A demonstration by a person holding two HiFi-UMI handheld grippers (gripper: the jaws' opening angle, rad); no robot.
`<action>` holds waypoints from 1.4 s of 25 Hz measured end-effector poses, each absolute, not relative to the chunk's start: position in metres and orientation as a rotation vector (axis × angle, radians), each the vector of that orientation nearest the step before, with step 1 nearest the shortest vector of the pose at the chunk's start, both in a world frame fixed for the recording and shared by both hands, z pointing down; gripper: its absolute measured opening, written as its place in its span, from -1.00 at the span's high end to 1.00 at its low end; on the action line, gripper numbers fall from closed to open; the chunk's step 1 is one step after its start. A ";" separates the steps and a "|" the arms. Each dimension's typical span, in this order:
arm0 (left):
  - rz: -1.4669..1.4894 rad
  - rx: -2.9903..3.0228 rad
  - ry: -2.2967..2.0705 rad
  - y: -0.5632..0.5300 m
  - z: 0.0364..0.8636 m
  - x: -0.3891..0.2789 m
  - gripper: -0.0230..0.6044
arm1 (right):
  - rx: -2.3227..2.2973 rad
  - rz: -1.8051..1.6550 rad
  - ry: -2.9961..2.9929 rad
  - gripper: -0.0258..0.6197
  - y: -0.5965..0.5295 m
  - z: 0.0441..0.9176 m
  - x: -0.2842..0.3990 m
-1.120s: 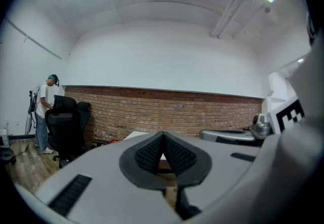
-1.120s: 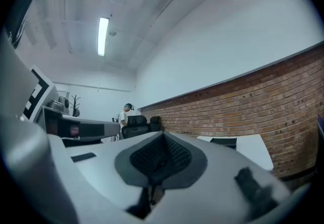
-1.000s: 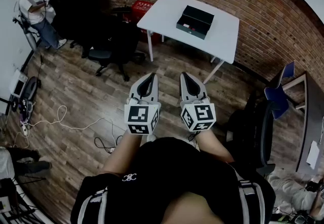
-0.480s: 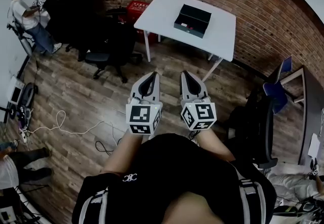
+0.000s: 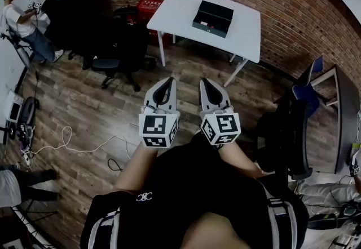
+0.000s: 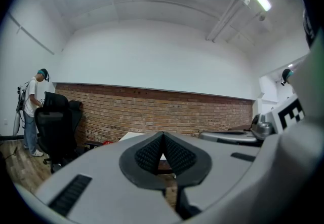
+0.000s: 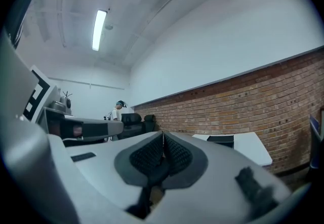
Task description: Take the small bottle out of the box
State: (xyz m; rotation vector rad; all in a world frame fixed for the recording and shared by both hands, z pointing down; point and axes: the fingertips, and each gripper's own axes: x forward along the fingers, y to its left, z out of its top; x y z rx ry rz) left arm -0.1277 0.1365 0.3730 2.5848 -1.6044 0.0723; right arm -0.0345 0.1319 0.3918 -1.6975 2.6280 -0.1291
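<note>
A black box (image 5: 212, 18) lies closed on the white table (image 5: 180, 8) against the brick wall, well ahead of me; the same box (image 7: 221, 140) shows small in the right gripper view. The small bottle is hidden from every view. My left gripper (image 5: 168, 81) and right gripper (image 5: 203, 82) are held side by side in front of my body, over the wooden floor and well short of the table. Both are shut with nothing between the pads, as the left gripper (image 6: 162, 136) and right gripper (image 7: 163, 135) views confirm.
Black office chairs (image 5: 115, 45) and a red crate (image 5: 148, 8) stand left of the table. A blue chair (image 5: 309, 96) and a dark chair (image 5: 287, 141) are on the right. A person (image 5: 22, 22) stands far left. Cables (image 5: 73, 139) lie on the floor.
The view has shifted forward slightly, so the table and box sit a little higher and nearer the middle of the picture. Both grippers keep their place and stay shut.
</note>
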 end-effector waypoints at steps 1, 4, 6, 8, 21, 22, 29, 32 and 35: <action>0.073 2.587 -1.604 0.135 0.373 -0.127 0.89 | -1.700 -0.131 2.626 0.83 0.130 0.392 -0.034; 0.076 2.585 -1.612 0.124 0.376 -0.125 0.89 | -1.693 -0.135 2.624 0.83 0.116 0.395 -0.032; 0.082 2.578 -1.614 0.115 0.381 -0.123 0.89 | -1.684 -0.142 2.625 0.83 0.105 0.399 -0.030; 0.094 2.582 -1.627 0.104 0.384 -0.120 0.89 | -1.673 -0.147 2.621 0.83 0.092 0.402 -0.028; 0.135 2.578 -1.637 -0.024 0.392 -0.095 0.89 | -1.656 -0.167 2.631 0.83 -0.041 0.410 -0.004; 0.136 2.575 -1.638 -0.033 0.392 -0.094 0.89 | -1.656 -0.170 2.635 0.83 -0.051 0.411 -0.003; 0.144 2.535 -1.647 -0.104 0.392 -0.080 0.89 | -1.623 -0.165 2.687 0.83 -0.122 0.407 0.014; 0.149 2.527 -1.655 -0.131 0.390 -0.067 0.89 | -1.539 -0.200 2.740 0.83 -0.151 0.409 0.027; 0.150 2.514 -1.675 -0.158 0.391 -0.054 0.89 | -1.512 -0.211 2.789 0.83 -0.181 0.415 0.045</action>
